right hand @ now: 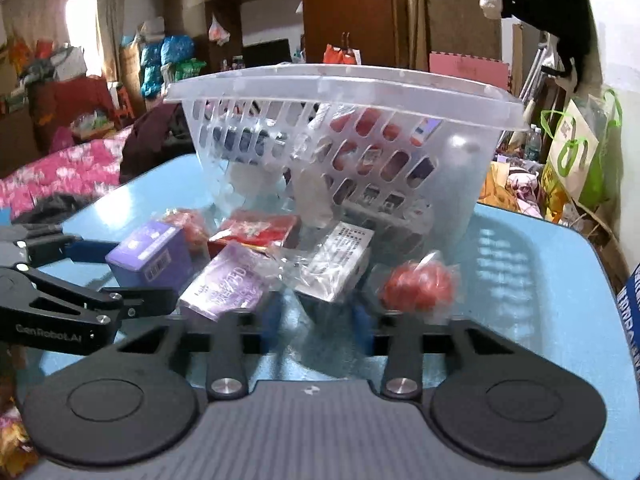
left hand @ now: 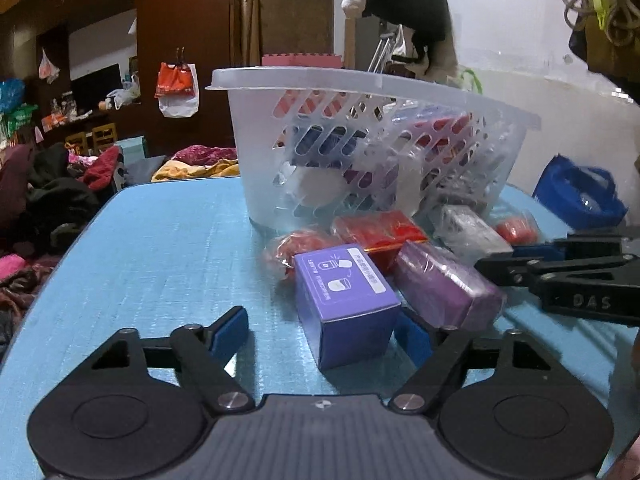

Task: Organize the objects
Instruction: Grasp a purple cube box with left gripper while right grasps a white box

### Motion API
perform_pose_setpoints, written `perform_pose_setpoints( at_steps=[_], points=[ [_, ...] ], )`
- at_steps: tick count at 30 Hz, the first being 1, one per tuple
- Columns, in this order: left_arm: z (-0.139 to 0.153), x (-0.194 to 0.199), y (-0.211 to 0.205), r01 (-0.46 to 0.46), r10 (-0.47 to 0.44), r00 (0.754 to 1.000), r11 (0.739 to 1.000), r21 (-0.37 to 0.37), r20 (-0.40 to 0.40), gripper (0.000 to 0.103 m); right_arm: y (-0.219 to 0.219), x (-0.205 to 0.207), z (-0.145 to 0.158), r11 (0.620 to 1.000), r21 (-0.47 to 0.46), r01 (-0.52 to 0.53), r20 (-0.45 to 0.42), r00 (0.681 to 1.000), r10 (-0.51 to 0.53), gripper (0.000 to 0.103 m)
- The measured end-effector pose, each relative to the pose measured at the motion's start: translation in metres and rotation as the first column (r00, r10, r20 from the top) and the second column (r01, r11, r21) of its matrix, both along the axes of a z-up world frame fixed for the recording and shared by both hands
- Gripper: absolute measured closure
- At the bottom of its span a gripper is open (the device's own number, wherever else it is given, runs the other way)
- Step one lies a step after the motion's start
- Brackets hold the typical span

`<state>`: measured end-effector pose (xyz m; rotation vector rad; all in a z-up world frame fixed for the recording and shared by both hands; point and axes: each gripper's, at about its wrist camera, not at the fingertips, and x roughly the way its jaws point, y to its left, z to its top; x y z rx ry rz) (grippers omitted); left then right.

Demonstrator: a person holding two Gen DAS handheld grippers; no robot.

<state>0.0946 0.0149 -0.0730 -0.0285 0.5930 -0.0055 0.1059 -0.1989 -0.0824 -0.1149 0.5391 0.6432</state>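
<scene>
A clear plastic basket (left hand: 256, 168) (right hand: 472, 168) holding several packets stands on the blue table (left hand: 152, 248) (right hand: 540, 248). Before it lie a purple box (left hand: 344, 300) (right hand: 150, 256), a purple wrapped pack (left hand: 448, 288) (right hand: 228, 284), a red box (left hand: 380, 232) (right hand: 260, 228), a white wrapped box (left hand: 472, 232) (right hand: 340, 264) and red bagged balls (left hand: 292, 248) (right hand: 418, 284). My left gripper (left hand: 324, 332) is open, the purple box between its fingers. My right gripper (right hand: 318, 320) is open and empty, just short of the white wrapped box.
Clothes and bedding (left hand: 60, 188) (right hand: 60, 176) lie beyond the table's left edge. A blue bag (left hand: 576, 192) sits right of the table. A green bag (right hand: 576, 152) hangs at the far right. Wooden cabinets (left hand: 180, 40) line the back.
</scene>
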Motion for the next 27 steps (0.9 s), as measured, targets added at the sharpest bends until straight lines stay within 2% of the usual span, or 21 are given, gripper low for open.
perform_pose_setpoints(
  at_steps=[2,4,12,19,20,23,26,27],
  points=[
    [0.000,-0.001,0.001,0.014,-0.014,1.000,1.000,-0.020,0.016,0.045,-0.006,-0.008,0.002,1.000,-0.002,0.001,0.016,1.000,-0.001,0.074],
    [0.000,-0.002,0.001,0.025,-0.025,0.999,0.999,-0.022,0.028,0.053,-0.008,-0.013,0.004,1.000,0.010,-0.006,0.025,1.000,0.006,0.074],
    [0.000,-0.003,0.002,0.036,-0.034,0.998,0.999,-0.033,0.044,0.055,-0.006,-0.025,0.006,1.000,0.006,-0.011,0.055,0.998,0.010,0.075],
    [0.000,-0.003,-0.002,0.039,-0.038,0.998,0.999,-0.013,0.042,0.055,-0.001,-0.017,0.003,1.000,-0.010,0.015,0.052,0.999,-0.015,0.074],
    [0.000,-0.003,-0.002,0.040,-0.039,0.998,0.999,-0.008,0.041,0.055,0.002,-0.015,0.003,1.000,-0.023,0.019,0.052,0.998,-0.018,0.072],
    [0.000,-0.003,-0.001,0.039,-0.039,0.999,0.999,-0.010,0.034,0.054,0.012,-0.010,0.001,0.998,-0.060,0.021,0.062,0.998,-0.018,0.053],
    [0.000,-0.003,-0.002,0.041,-0.041,0.999,0.999,0.002,0.031,0.054,0.020,-0.002,-0.001,0.996,-0.087,0.017,0.031,0.999,-0.014,0.054],
    [-0.001,-0.003,-0.003,0.042,-0.042,0.999,0.999,0.010,0.030,0.054,0.021,-0.001,-0.001,0.996,-0.089,0.011,0.023,1.000,-0.009,0.060]
  ],
)
